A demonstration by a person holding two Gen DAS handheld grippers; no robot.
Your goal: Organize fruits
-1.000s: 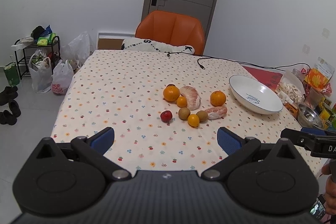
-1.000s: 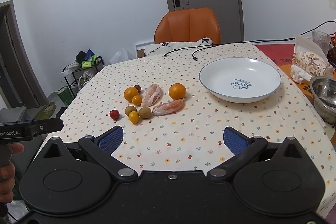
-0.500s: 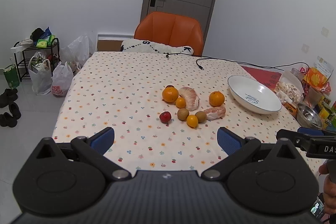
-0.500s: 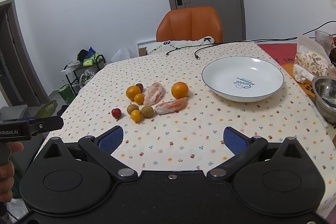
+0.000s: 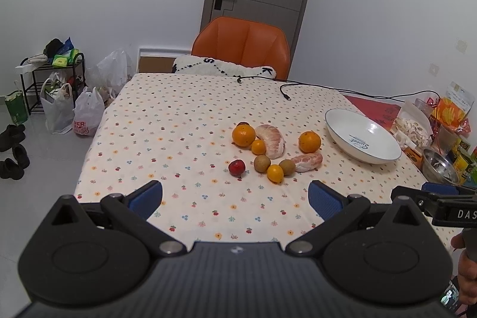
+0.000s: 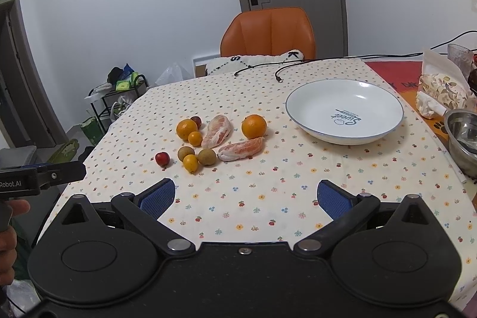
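Right gripper (image 6: 246,195) and left gripper (image 5: 235,198) both hung wide open, empty, short of fruit cluster (image 6: 208,139) mid-table. White plate (image 6: 344,111) sat empty, right of fruit. Tip: probably start with nearest small ones, squeeze soft pomelo wedges (image 6: 241,149) gently.

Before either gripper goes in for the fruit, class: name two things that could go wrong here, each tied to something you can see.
1. The fruits sit tightly bunched: closing on the small orange could nudge the large orange or the peeled pomelo segment beside it, and round fruit may roll.
2. The peeled segments look soft, so the open right gripper might squash one on the way to the white plate.
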